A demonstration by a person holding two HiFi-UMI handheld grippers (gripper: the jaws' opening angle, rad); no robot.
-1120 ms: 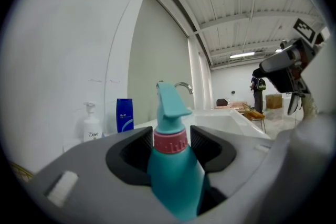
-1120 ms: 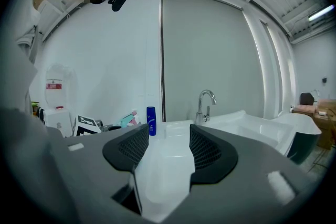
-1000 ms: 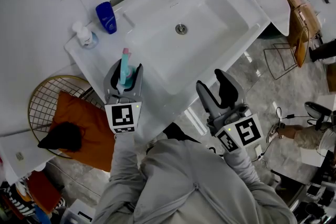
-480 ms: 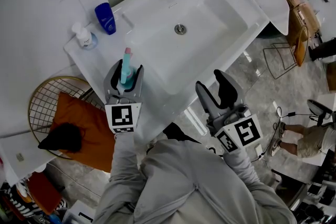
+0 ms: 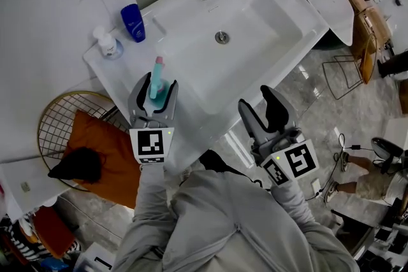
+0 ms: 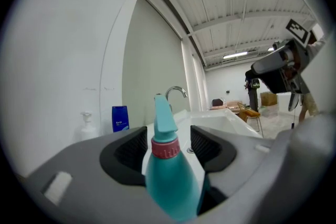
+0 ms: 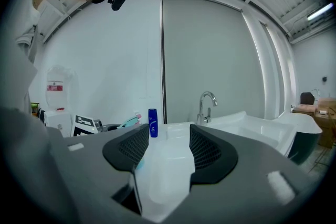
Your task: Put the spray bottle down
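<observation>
Left gripper (image 5: 155, 88) still clamps spray bottle (image 5: 155, 81) above sink (image 5: 122, 71); right gripper (image 5: 259, 100) stays spread, empty

No word or number could be read anywhere.

- Blue bottle (image 5: 132, 22): pale label with small print, too fine to make out.
- Spray bottle (image 6: 169, 176): raised marks round its pink collar, illegible.
- Red-and-white sign (image 7: 54, 87) on the far wall, seen in the right gripper view: print blurred.
- Marker cubes (image 5: 152, 143): black-and-white square patterns only.
</observation>
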